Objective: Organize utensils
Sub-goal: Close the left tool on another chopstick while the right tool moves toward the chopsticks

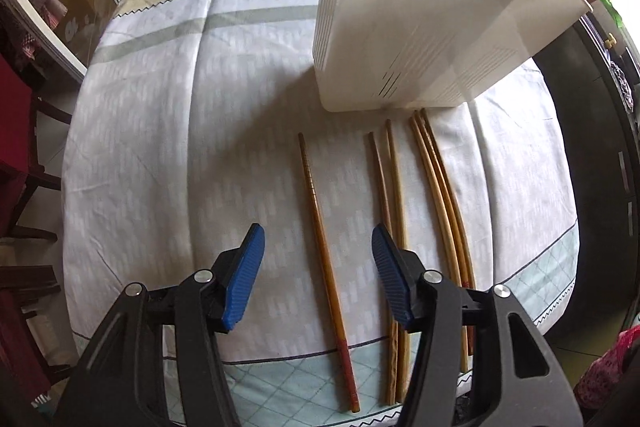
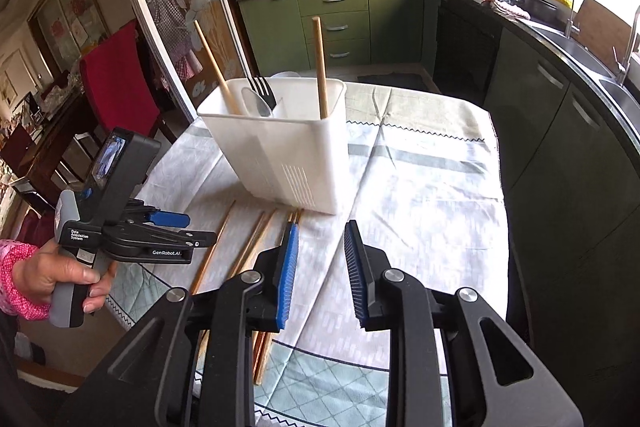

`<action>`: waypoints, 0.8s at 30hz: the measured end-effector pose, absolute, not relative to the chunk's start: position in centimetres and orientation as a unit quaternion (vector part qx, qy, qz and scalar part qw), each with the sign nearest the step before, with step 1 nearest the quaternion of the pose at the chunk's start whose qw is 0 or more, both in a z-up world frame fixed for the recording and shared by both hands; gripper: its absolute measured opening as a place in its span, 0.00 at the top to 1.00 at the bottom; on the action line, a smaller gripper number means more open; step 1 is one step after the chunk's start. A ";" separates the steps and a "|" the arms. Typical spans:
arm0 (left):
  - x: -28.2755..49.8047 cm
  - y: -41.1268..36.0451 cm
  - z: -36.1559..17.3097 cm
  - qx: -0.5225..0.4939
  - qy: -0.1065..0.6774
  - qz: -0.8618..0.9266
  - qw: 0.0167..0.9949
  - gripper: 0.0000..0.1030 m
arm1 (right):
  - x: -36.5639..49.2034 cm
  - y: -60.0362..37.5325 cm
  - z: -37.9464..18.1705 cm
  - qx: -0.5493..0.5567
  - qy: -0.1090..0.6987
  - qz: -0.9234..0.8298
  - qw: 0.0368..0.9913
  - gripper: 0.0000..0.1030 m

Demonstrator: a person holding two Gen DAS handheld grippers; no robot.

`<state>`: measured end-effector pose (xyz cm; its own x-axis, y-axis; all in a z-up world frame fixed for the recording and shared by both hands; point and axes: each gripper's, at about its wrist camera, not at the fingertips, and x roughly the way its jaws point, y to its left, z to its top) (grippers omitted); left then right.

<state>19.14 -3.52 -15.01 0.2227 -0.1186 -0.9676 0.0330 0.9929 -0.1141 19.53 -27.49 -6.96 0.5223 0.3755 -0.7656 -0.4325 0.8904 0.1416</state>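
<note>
- Hovering over the near edge of the desk (image 1: 160, 155), the left claw (image 1: 318, 277) points steeply down with its blue pads parted about halfway and nothing pressed between them; a single dark chopstick (image 1: 320, 227) lies on the cloth in the gap below.
- Sitting lower right in its own view, the right claw (image 2: 322, 267) has a narrower gap and is also empty, its left pad just over the ends of the loose sticks.
- On the left of the right wrist view, a hand (image 2: 60, 275) in a pink sleeve grips the left tool's handle.
- Beyond the claws, the remaining chopsticks lie roughly parallel on the tablecloth: a pair (image 1: 390, 187) just right of the single one, then a bundle of three (image 1: 438, 179) whose tips reach almost to the holder's base.
- Farther back stands the white utensil holder (image 2: 280, 155), upright on the desk, already carrying a fork (image 2: 262, 89), a spoon (image 2: 256, 103) and two upright chopsticks (image 2: 322, 67).
- By my reading, the step in hand is picking up the next chopstick, with several left to sort.
- Next, the left claw likely needs to sink until its pads straddle the single stick, close on it near the thick end, then lift and tip it upright into the holder.
- A thin round stick on cloth may roll or slip aside, so a centred, square closure matters.
</note>
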 end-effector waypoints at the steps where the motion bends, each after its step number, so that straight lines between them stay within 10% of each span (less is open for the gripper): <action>1: 19.2 -3.7 -15.3 -0.036 0.624 -0.046 0.779 0.58 | 19.6 -27.6 -7.2 -0.033 0.432 0.230 0.871 0.76; 6: 19.4 -3.9 -17.0 -0.049 0.640 -0.034 0.766 0.79 | 19.7 -28.1 -7.7 -0.027 0.438 0.232 0.868 0.76; 24: 18.9 -2.3 -16.9 -0.055 0.600 0.005 0.798 0.94 | 20.1 -24.7 -12.0 -0.052 0.483 0.254 0.836 0.72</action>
